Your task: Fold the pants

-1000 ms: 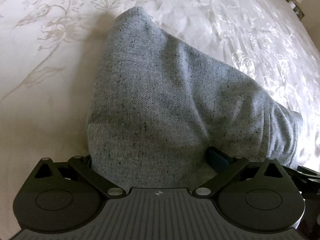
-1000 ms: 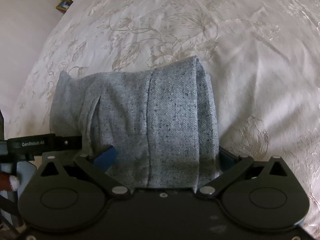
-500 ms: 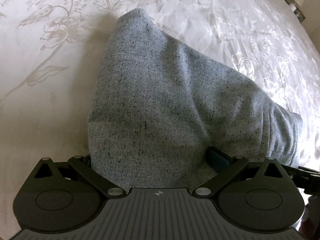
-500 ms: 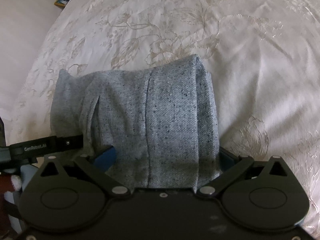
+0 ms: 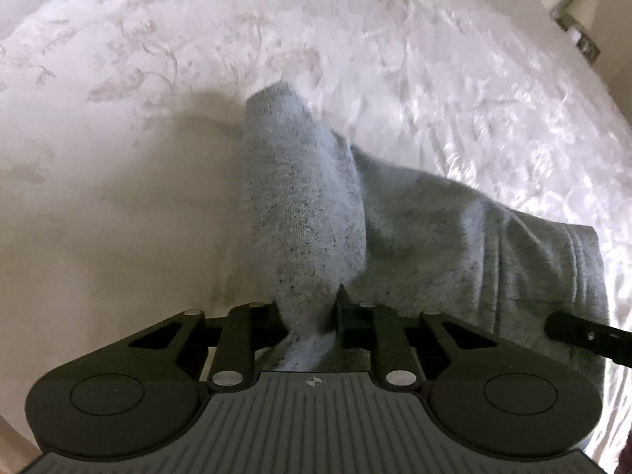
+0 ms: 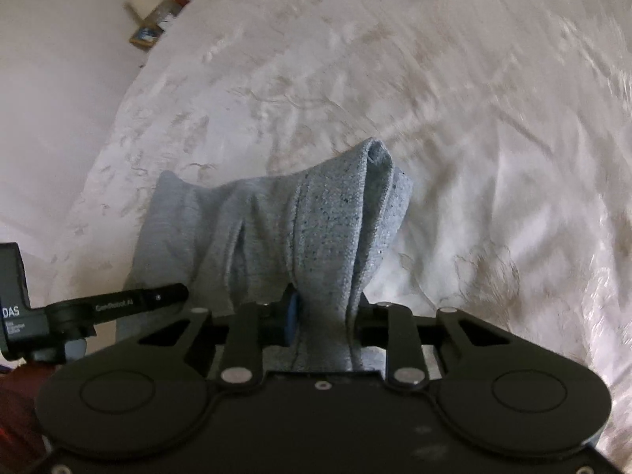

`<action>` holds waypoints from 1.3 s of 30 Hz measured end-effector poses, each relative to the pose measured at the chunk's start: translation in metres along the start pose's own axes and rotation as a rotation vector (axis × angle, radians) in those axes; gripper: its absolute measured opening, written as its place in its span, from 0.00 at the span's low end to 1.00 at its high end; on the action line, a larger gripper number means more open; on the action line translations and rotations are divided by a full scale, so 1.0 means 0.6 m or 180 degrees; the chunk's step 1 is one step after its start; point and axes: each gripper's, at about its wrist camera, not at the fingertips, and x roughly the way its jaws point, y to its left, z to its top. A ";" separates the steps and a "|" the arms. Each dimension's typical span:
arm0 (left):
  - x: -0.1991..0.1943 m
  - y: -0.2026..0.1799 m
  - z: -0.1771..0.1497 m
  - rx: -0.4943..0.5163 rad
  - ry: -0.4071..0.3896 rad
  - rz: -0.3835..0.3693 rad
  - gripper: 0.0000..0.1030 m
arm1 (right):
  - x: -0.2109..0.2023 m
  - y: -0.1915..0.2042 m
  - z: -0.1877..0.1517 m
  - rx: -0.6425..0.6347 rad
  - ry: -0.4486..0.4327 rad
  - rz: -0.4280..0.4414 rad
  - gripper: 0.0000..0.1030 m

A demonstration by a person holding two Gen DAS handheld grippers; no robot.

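Item: grey pants (image 5: 414, 229), already gathered into a short, several-layer bundle, near the middle of the cream embroidered bedspread (image 5: 118, 197), far part resting on it, near edge lifted. Left gripper (image 5: 310, 312): jaws nearly closed, pinching one near corner. Right gripper (image 6: 326, 312): likewise clamped on the other corner. Status, judged: most folds made; one last fold-over or laying flat and release remain.

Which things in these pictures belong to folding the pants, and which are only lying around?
Belong to the job:
- speckled grey knit pants
- left gripper, shut on the pants
- right gripper, shut on the pants
- cream embroidered bedspread, the folding surface

Only lying around:
- small blurred items on the floor beside the bed
- blurred object at the far corner
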 end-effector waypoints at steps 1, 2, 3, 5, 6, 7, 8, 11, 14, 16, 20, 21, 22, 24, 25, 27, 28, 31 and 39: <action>-0.010 -0.004 0.001 0.0020 -0.0053 0.0005 0.18 | -0.007 0.007 0.002 -0.0055 -0.0024 0.0013 0.25; -0.018 -0.008 0.002 0.0045 -0.0102 0.0007 0.18 | -0.014 0.015 0.004 -0.0107 -0.0049 0.0029 0.24; -0.026 -0.016 0.008 0.0074 -0.0170 0.0009 0.18 | -0.021 0.023 0.008 -0.0164 -0.0080 0.0044 0.24; -0.040 -0.027 0.023 0.0121 -0.0309 -0.0001 0.18 | -0.036 0.036 0.018 -0.0268 -0.0164 0.0046 0.24; -0.049 -0.035 0.033 0.0160 -0.0380 -0.0019 0.18 | -0.043 0.041 0.028 -0.0296 -0.0223 0.0053 0.24; -0.056 -0.042 0.044 0.0196 -0.0443 -0.0037 0.18 | -0.051 0.043 0.040 -0.0310 -0.0289 0.0065 0.24; -0.060 -0.049 0.060 0.0230 -0.0510 -0.0063 0.18 | -0.057 0.042 0.052 -0.0311 -0.0340 0.0071 0.24; -0.066 -0.076 0.116 0.0327 -0.0645 -0.0175 0.18 | -0.072 0.036 0.106 -0.0319 -0.0500 0.0076 0.24; -0.055 -0.102 0.161 0.0329 -0.0717 -0.0283 0.18 | -0.079 0.023 0.166 -0.0315 -0.0646 0.0049 0.24; -0.033 -0.123 0.187 0.0368 -0.0716 -0.0300 0.21 | -0.078 0.009 0.202 -0.0300 -0.0734 0.0015 0.25; 0.038 -0.149 0.204 0.0466 -0.0553 0.0251 0.26 | -0.041 -0.044 0.260 -0.0131 -0.0744 -0.0336 0.50; 0.057 -0.151 0.203 0.0467 -0.0478 0.0475 0.25 | -0.024 -0.062 0.269 -0.0031 -0.0694 -0.0679 0.53; 0.070 -0.148 0.200 0.0452 -0.0406 0.0584 0.25 | -0.012 -0.077 0.274 0.0046 -0.0658 -0.1049 0.48; 0.070 -0.138 0.188 0.0372 -0.0358 0.0487 0.25 | 0.002 -0.100 0.277 0.0096 -0.0595 -0.1623 0.39; 0.066 -0.138 0.181 0.0355 -0.0367 0.0430 0.25 | -0.004 -0.106 0.274 0.0120 -0.0648 -0.1558 0.39; 0.053 -0.145 0.169 0.0398 -0.0429 0.0332 0.25 | -0.022 -0.098 0.258 0.0034 -0.0806 -0.1234 0.37; 0.048 -0.153 0.164 0.0451 -0.0458 0.0249 0.25 | -0.023 -0.085 0.252 -0.0099 -0.0841 -0.1135 0.34; 0.048 -0.175 0.148 0.0645 -0.0449 0.0096 0.25 | -0.016 -0.035 0.226 -0.0564 -0.0874 -0.0774 0.32; 0.131 -0.159 0.108 0.0782 -0.0048 0.0145 0.26 | 0.090 -0.019 0.165 -0.0726 -0.0211 -0.0738 0.21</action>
